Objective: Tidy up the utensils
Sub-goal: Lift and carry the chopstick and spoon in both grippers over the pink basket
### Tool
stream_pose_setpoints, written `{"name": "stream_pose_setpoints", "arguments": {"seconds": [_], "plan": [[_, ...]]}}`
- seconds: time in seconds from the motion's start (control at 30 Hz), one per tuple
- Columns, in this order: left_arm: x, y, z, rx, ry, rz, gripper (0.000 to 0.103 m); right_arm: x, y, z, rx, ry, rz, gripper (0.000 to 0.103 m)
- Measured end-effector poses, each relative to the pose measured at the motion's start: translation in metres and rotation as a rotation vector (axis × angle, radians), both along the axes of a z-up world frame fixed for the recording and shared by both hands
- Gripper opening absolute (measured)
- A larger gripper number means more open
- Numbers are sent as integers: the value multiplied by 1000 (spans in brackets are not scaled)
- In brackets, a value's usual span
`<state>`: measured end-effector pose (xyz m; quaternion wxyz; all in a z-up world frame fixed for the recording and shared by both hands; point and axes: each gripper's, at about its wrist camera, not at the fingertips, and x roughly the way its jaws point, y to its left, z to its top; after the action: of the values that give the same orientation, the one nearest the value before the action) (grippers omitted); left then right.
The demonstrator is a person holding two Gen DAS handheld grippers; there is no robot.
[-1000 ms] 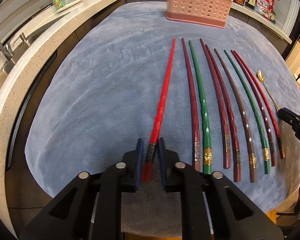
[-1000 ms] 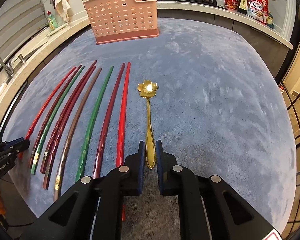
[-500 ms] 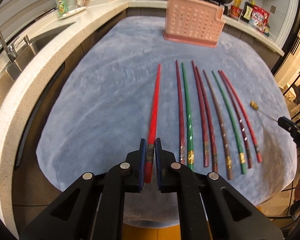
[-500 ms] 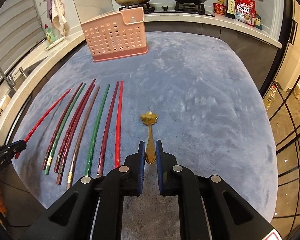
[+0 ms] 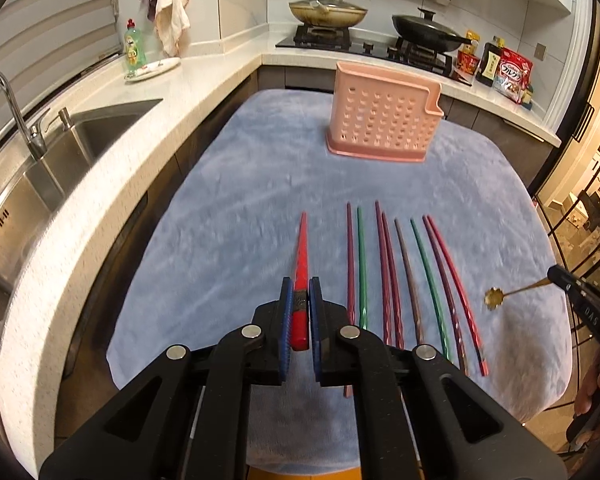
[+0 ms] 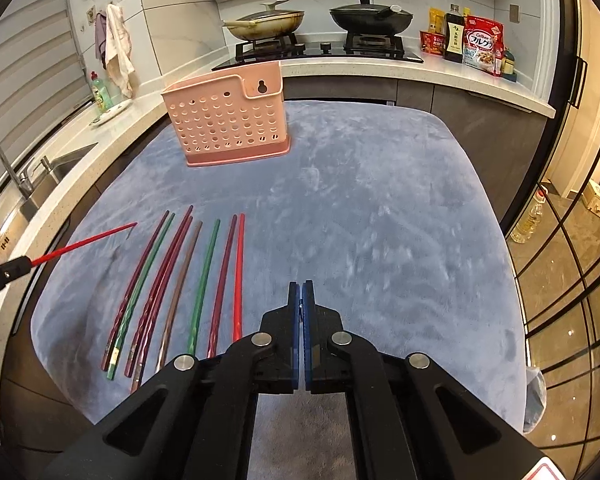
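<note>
Left wrist view: the left gripper (image 5: 300,306) has its blue pads pinched tight on the thick end of a red chopstick (image 5: 301,264), which points fwd toward the pink utensil basket (image 5: 384,120) standing upright at the far end of the blue cloth (image 5: 236,208). The row of chopsticks (image 5: 404,276) – maroon, green, brown, red – lies flat on the cloth just to the right, side by side. Far right, the right gripper (image 5: 560,278) holds a gold spoon (image 5: 508,294) by its handle, flower-shaped bowl above the cloth; white letters on its body read "DAS", rest cut off. Back counter: a cereal bag (image 5: 514,76) w/ Japanese print, a green soap bottle (image 5: 134,50) by the sink (image 5: 80,136), two pans on the stove (image 5: 364,46). Right wrist view: the right gripper (image 6: 301,300) shows its fingers nearly touching, only a thin slit between them; the spoon can't be made out here, so its grip is confirmed only in the other view. Row of chopsticks (image 6: 180,280) lies left of it on the blue cloth (image 6: 380,220), the pink utensil basket (image 6: 230,120) beyond, keyhole slot in its raised back. At the left edge the left gripper (image 6: 18,266) holds the red chopstick (image 6: 84,242) raised off the cloth, tip toward the basket. The cereal bag (image 6: 482,46) reads "Calbee" – a dark sauce bottle (image 6: 454,36) stands beside it.
</note>
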<state>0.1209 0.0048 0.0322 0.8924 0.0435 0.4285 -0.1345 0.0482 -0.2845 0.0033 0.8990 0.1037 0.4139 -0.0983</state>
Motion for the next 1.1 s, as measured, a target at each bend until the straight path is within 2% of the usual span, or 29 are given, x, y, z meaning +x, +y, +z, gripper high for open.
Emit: {"name": "stream_pose_setpoints", "arguments": {"seconds": [0.17, 0.37, 0.67, 0.93, 1.1], "plan": [[6, 0, 12, -5, -19, 2, 8, 1, -4, 5, 7, -11, -4, 2], [22, -3, 34, -5, -71, 8, 7, 9, -8, 25, 2, -55, 0, 2], [62, -13, 74, -2, -163, 17, 7, 44, -15, 54, 40, -123, 25, 2], [103, -28, 134, -77, -260, 10, 7, 106, -32, 104, 36, -234, 14, 2], [127, -45, 182, -130, -366, 6, 7, 149, -42, 126, 44, -289, -3, 2]]}}
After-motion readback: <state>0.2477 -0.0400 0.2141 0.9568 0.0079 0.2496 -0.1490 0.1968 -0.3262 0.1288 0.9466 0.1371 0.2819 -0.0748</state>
